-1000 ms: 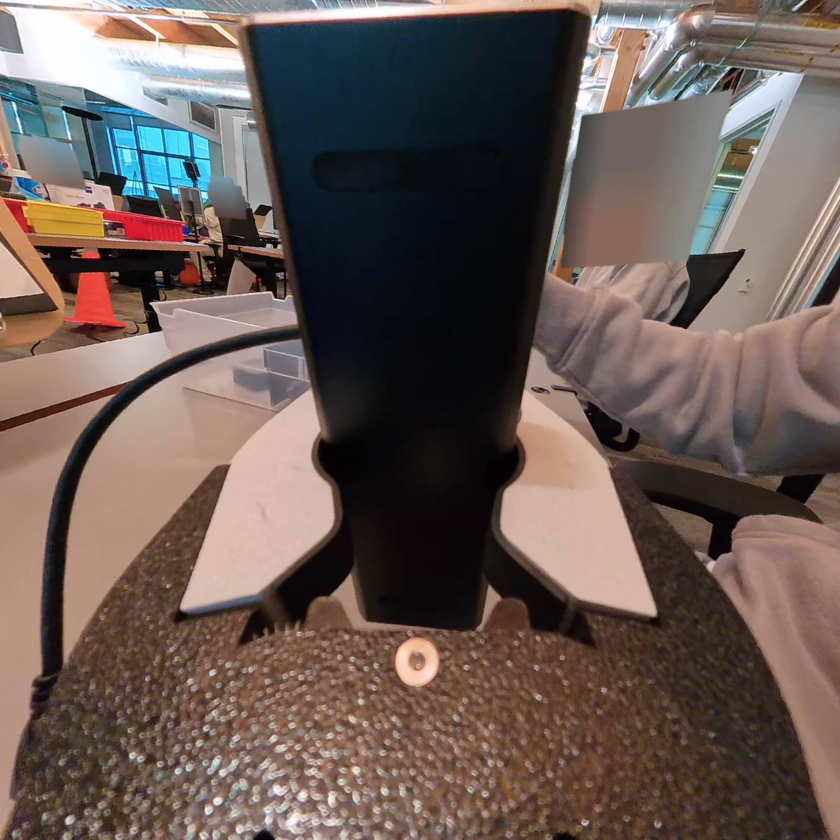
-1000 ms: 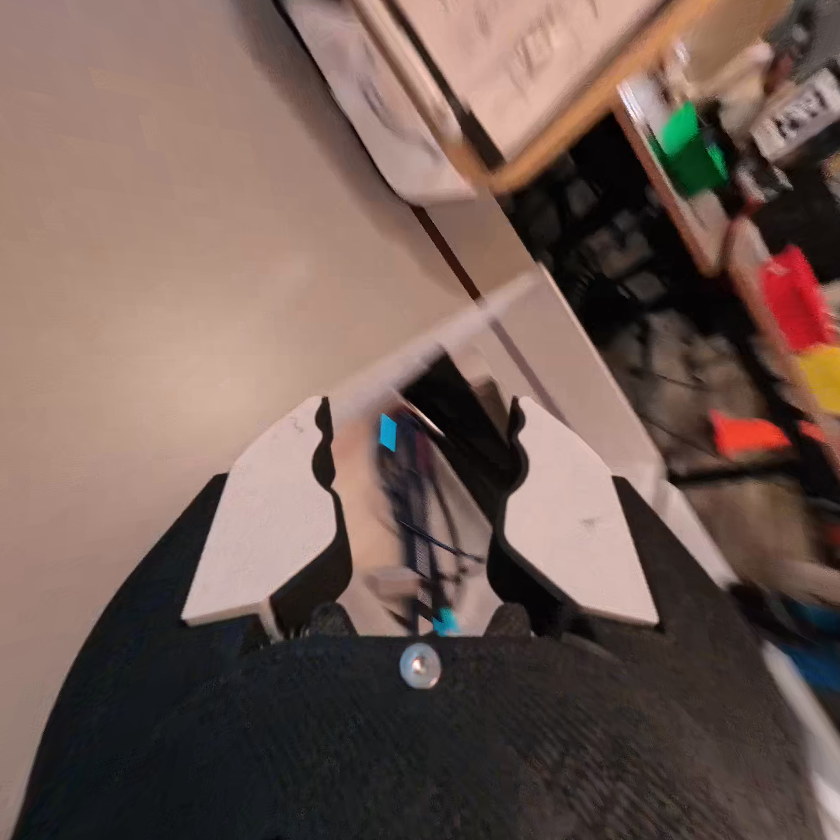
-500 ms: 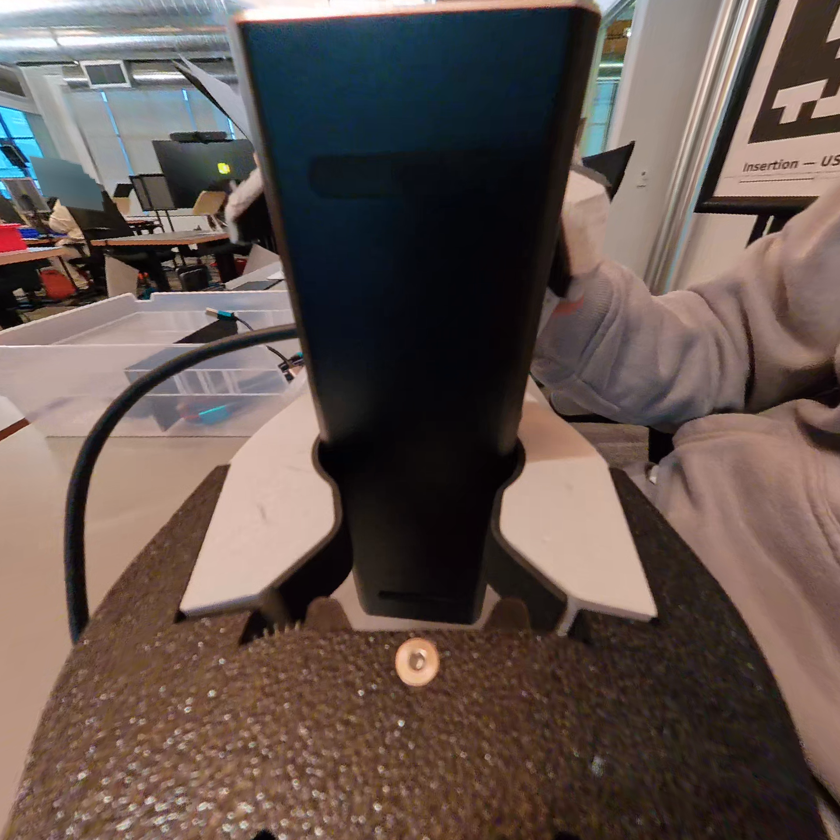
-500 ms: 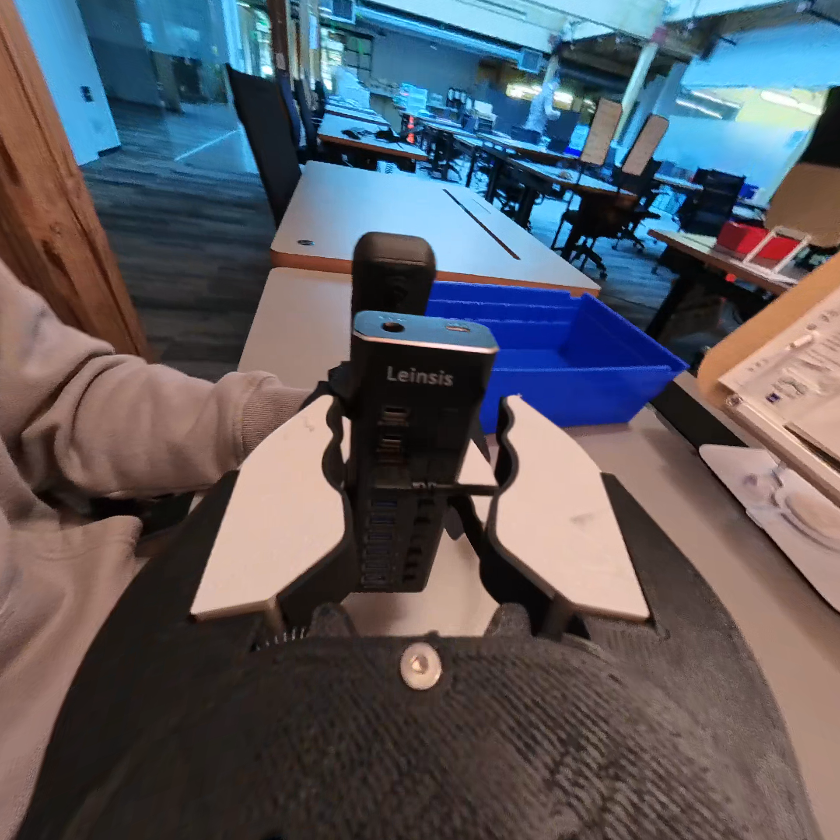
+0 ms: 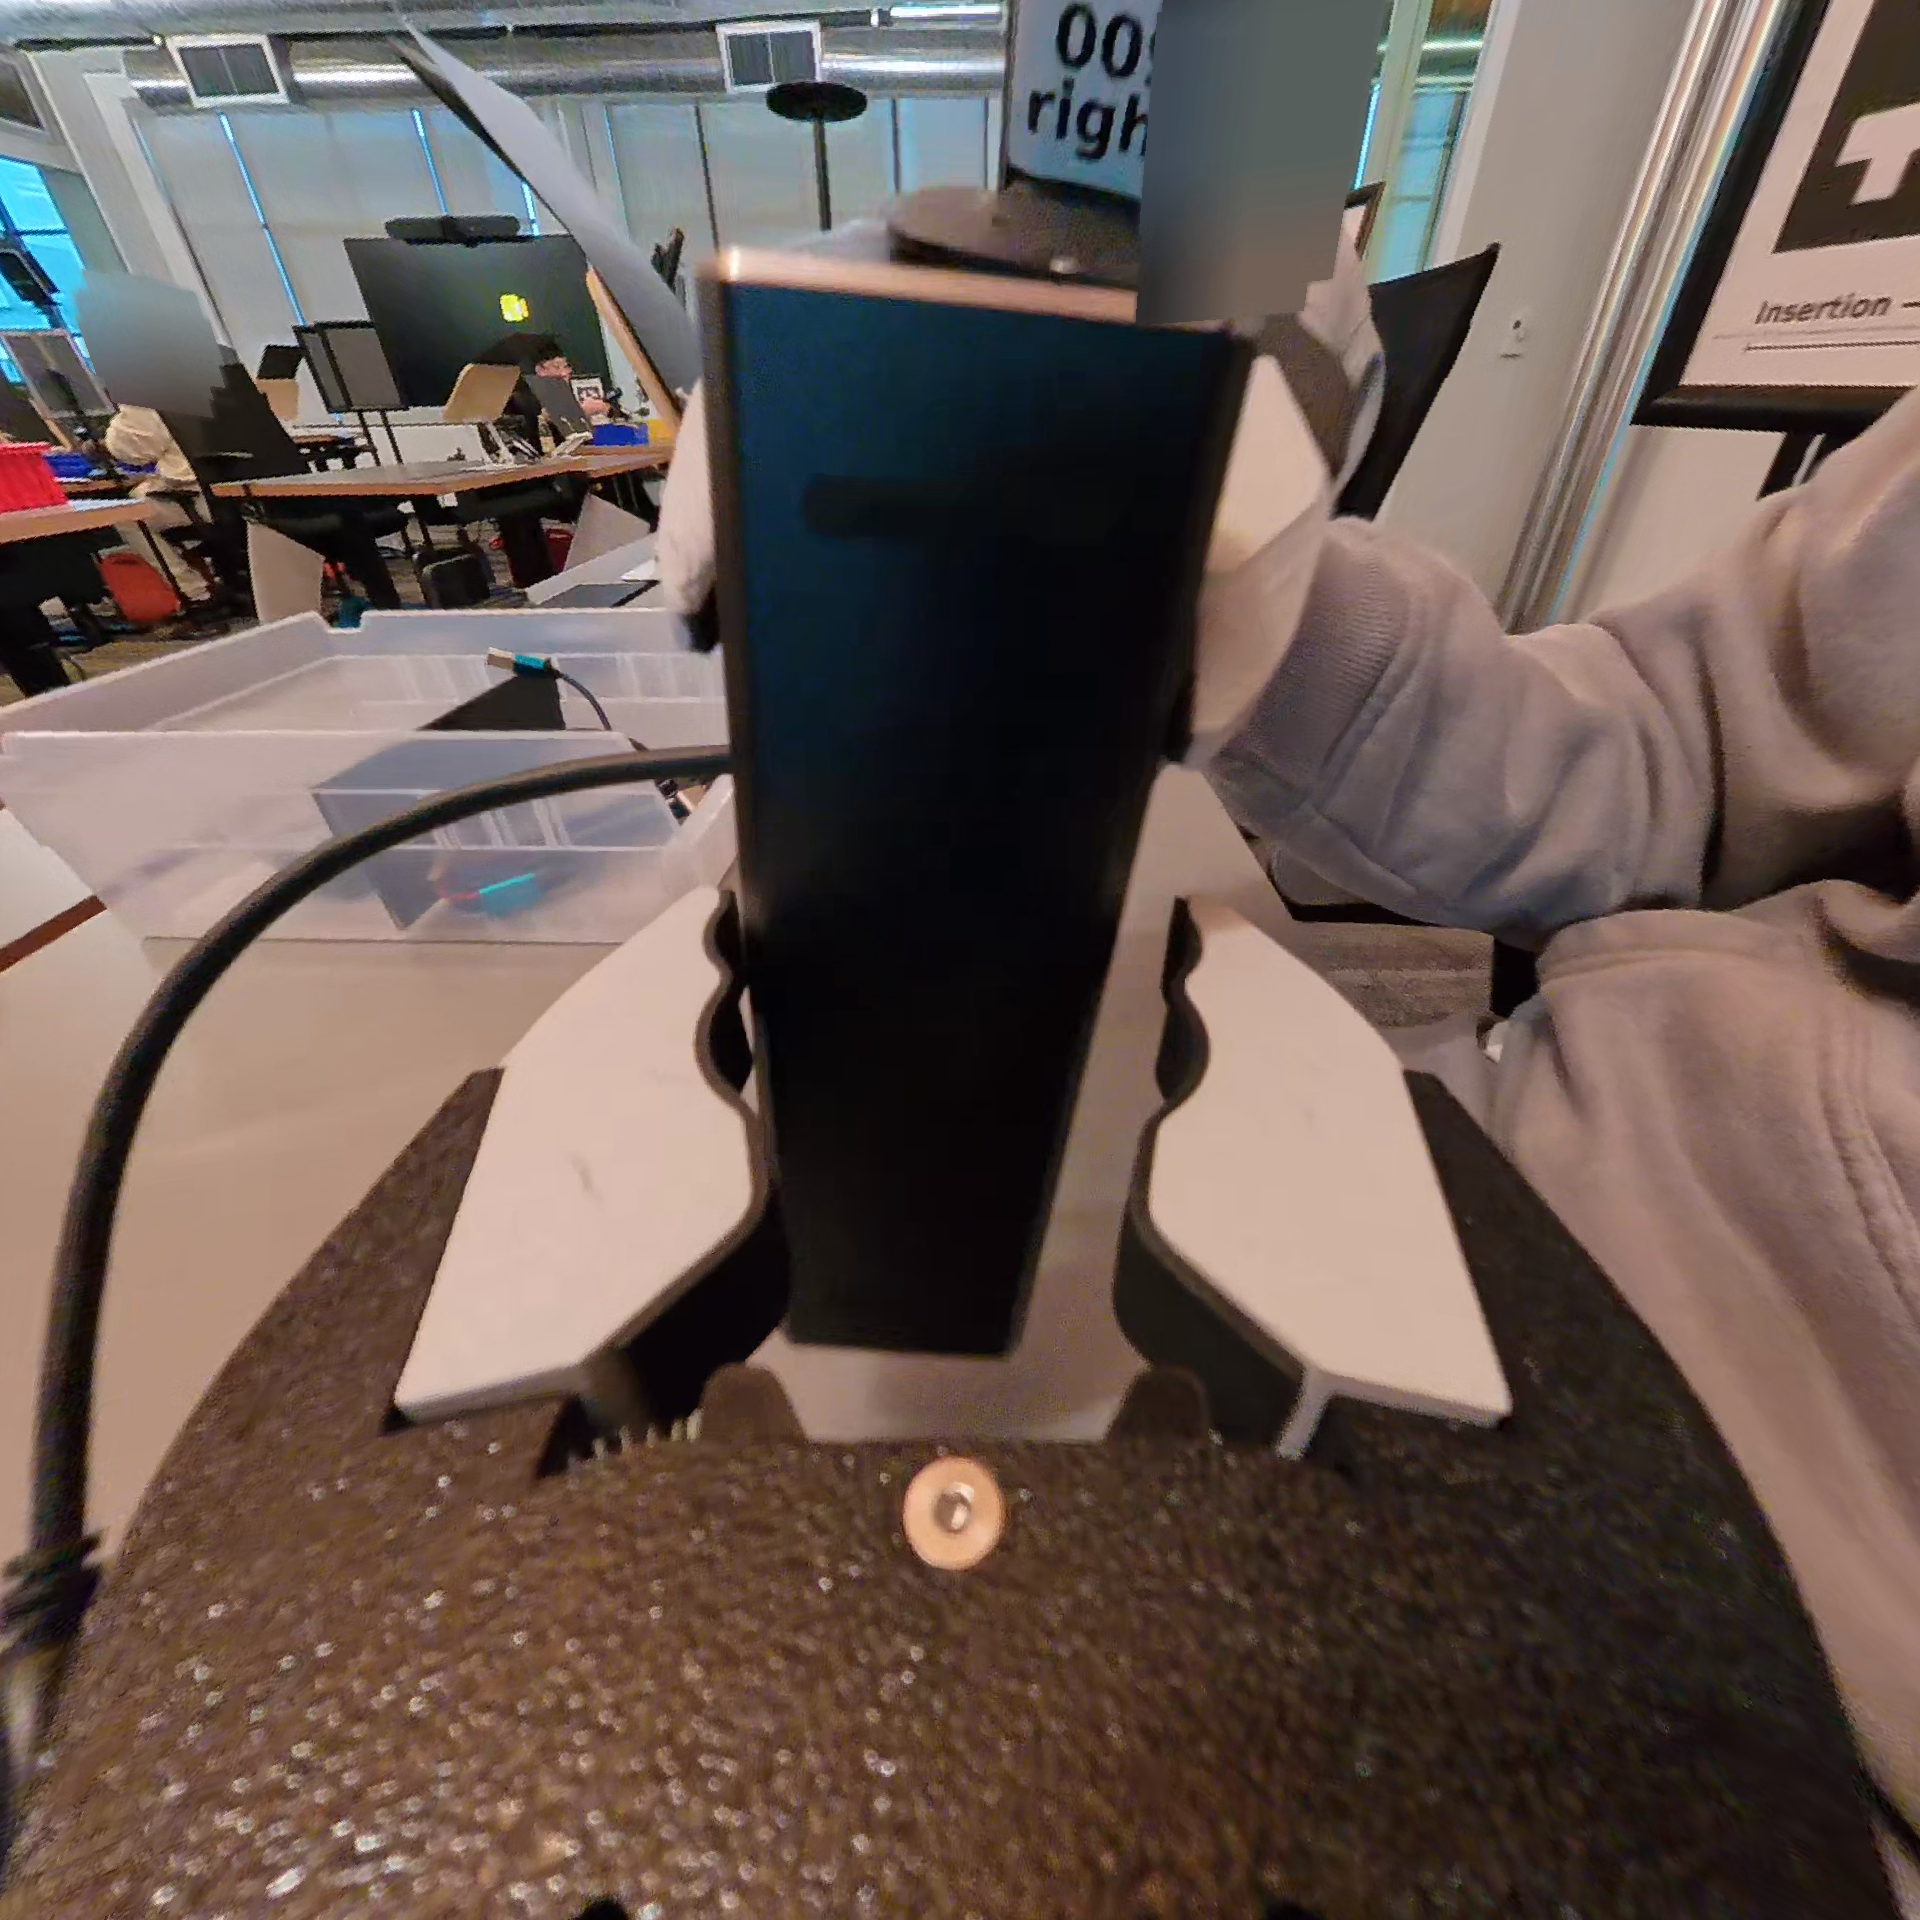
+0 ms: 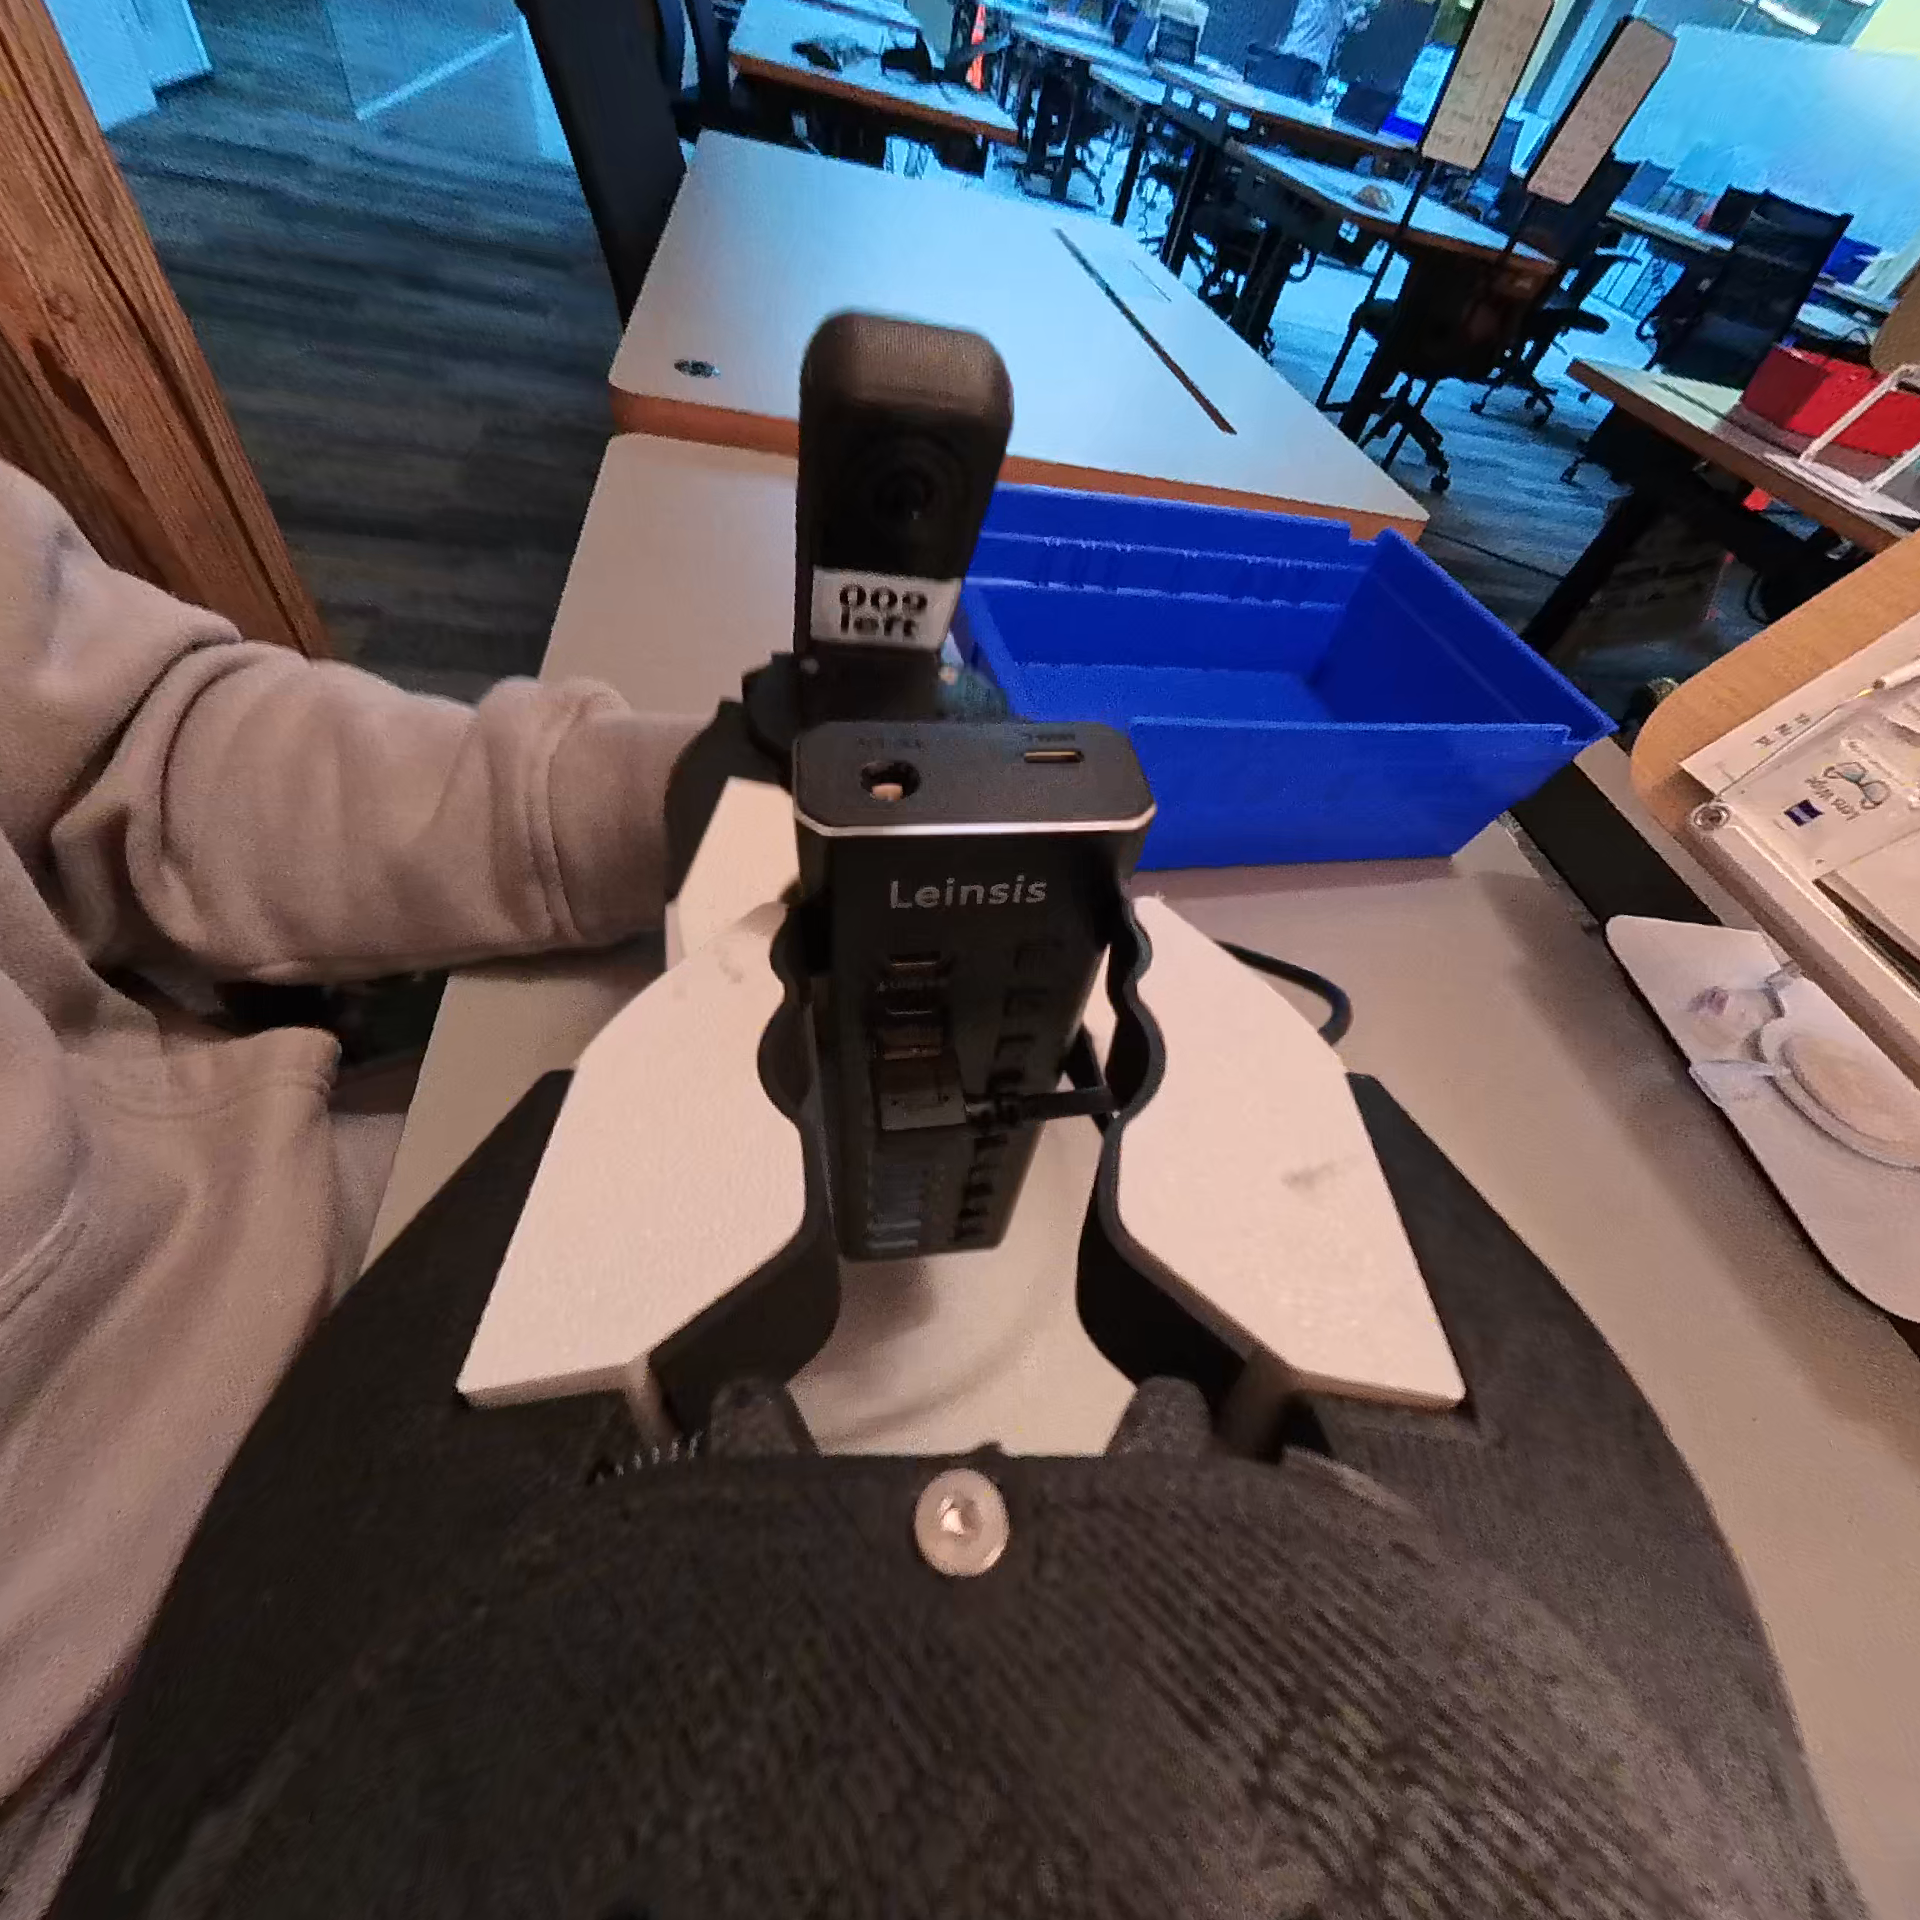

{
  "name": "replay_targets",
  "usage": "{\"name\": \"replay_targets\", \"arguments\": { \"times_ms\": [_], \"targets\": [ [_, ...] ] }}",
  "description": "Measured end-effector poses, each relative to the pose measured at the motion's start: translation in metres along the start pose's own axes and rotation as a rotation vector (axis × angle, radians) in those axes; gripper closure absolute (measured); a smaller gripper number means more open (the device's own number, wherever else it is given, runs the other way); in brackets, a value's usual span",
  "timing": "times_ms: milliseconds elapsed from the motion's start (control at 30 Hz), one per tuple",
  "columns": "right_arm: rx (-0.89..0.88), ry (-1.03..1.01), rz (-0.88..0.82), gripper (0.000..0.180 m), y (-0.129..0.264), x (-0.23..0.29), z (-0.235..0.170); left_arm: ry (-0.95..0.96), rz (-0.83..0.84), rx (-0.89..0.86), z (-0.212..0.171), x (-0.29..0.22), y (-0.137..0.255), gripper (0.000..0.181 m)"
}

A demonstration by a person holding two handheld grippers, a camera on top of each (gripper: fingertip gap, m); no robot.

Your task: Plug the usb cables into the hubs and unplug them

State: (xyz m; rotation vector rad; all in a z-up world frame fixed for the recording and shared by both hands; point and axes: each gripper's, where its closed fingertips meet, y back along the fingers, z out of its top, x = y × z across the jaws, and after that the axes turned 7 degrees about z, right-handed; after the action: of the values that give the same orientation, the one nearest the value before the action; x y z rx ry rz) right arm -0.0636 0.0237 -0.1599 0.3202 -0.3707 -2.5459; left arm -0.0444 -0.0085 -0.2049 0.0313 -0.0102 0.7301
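Since half a second ago my right gripper (image 6: 961,1081) has closed in around the hub (image 6: 961,997), which sits centre frame in both views. Its long axis runs upright, straight out along both sets of fingers. My left gripper (image 5: 951,1049) looks spread now: the left pad touches the hub's dark back, the right stands clear. The right gripper's jaws pinch its port face. I judge a handover; a black cable (image 5: 208,997) arcs at left.
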Motion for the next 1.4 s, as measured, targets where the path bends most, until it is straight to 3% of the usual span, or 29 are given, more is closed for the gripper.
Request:
{"name": "replay_targets", "arguments": {
  "times_ms": [100, 333, 900, 1133, 1233, 1300, 1400],
  "targets": [
    [0.053, 0.018, -0.024, 0.124, 0.004, -0.003, -0.006, -0.034, 0.005, 0.023, 0.004, -0.001, 0.006, 0.101],
    [0.021, 0.020, 0.001, 0.124, 0.001, 0.003, -0.007, -0.091, 0.054, 0.047, 0.000, 0.004, 0.003, 0.122],
    [-0.019, 0.038, 0.037, 0.124, 0.011, 0.007, 0.001, -0.108, 0.045, -0.026, 0.012, -0.003, -0.003, 0.123],
    [-0.058, 0.002, -0.049, 0.123, 0.014, -0.001, 0.009, -0.078, 0.069, -0.072, 0.017, 0.003, -0.002, 0.123],
    [-0.091, -0.127, -0.211, 0.111, 0.034, -0.020, 0.008, -0.073, 0.115, -0.089, 0.018, 0.012, 0.003, 0.123],
    [-0.148, -0.326, -0.296, 0.122, 0.048, -0.032, -0.002, -0.094, 0.151, -0.092, 0.019, 0.018, 0.009, 0.123],
    [-0.251, -0.687, -0.120, 0.126, 0.040, -0.021, -0.021, -0.126, 0.165, -0.086, 0.017, 0.021, 0.013, 0.123]
  ]
}}
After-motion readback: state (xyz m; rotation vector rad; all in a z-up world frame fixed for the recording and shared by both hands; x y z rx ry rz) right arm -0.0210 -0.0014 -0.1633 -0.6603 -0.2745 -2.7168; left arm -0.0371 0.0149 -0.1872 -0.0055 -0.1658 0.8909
